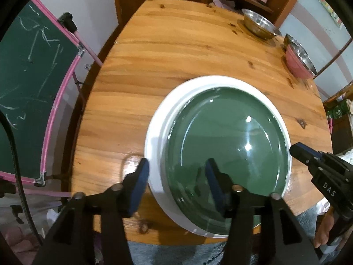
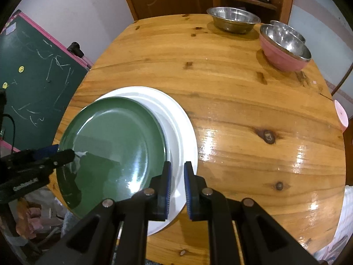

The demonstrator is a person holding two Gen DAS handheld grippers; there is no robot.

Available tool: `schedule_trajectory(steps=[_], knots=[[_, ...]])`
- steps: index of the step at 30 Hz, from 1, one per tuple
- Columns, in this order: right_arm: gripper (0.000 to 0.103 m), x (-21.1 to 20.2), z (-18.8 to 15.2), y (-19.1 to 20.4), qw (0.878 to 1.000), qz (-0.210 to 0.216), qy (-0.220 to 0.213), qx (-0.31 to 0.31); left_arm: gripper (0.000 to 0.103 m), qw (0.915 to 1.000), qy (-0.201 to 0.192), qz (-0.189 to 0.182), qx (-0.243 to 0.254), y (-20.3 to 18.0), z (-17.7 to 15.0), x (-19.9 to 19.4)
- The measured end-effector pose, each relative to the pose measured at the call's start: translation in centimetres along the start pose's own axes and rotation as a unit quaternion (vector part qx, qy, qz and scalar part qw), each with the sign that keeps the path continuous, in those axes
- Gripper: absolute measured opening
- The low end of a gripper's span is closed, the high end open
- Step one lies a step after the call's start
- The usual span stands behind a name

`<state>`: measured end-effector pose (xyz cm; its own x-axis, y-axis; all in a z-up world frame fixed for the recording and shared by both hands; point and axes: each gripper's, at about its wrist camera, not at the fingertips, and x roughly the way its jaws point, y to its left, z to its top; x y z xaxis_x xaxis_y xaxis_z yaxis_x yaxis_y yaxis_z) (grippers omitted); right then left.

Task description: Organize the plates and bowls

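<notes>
Green plate's parked on the white one, near edge of the table.

Left wrist view: glossy round green plate (image 1: 225, 145) sits on the bigger white plate (image 1: 154, 132) on the wooden table (image 1: 176, 44); left gripper (image 1: 176, 183) fingers spread wide, straddling both rims, not pinching.
Right wrist view: right gripper (image 2: 177, 190) fingers nearly closed over the white plate's rim, can't tell if touching. Steel bowl (image 2: 233, 19) and pink steel-lined bowl (image 2: 284, 48) sit far back.
</notes>
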<state>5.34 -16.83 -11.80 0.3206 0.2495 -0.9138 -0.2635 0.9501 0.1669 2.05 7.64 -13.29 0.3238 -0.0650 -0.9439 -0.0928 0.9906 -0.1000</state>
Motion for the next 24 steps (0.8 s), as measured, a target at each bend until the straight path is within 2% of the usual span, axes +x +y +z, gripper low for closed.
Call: schedule_trajectory(steps=[3,7,10,15,17,24], knots=[[0.011,-0.1,0.0,-0.2,1.000,0.007,0.000,0.005,0.066,0.9996,-0.021,0.015,0.009,-0.3,0.1,-1.2],[0.011,-0.7,0.0,-0.2,1.000,0.010,-0.007,0.002,0.068,0.9984,-0.044,0.028,0.020,-1.0,0.3,-2.6],[0.011,-1.2,0.0,0.0,1.000,0.015,-0.011,0.001,0.075,0.9977,-0.057,0.029,0.025,-1.7,0.3,-3.5],[0.011,-2.6,-0.4,0.2,0.999,0.026,-0.020,0.000,0.076,0.9961,-0.073,0.033,0.036,-3.0,0.2,-4.9],[0.011,-3.3,-0.5,0.2,0.999,0.031,-0.026,0.000,0.080,0.9958,-0.077,0.032,0.038,-3.6,0.1,-5.4],[0.011,-5.2,-0.9,0.1,0.998,0.040,-0.046,0.000,0.081,0.9950,-0.088,0.022,0.044,-5.4,-0.5,-6.8]])
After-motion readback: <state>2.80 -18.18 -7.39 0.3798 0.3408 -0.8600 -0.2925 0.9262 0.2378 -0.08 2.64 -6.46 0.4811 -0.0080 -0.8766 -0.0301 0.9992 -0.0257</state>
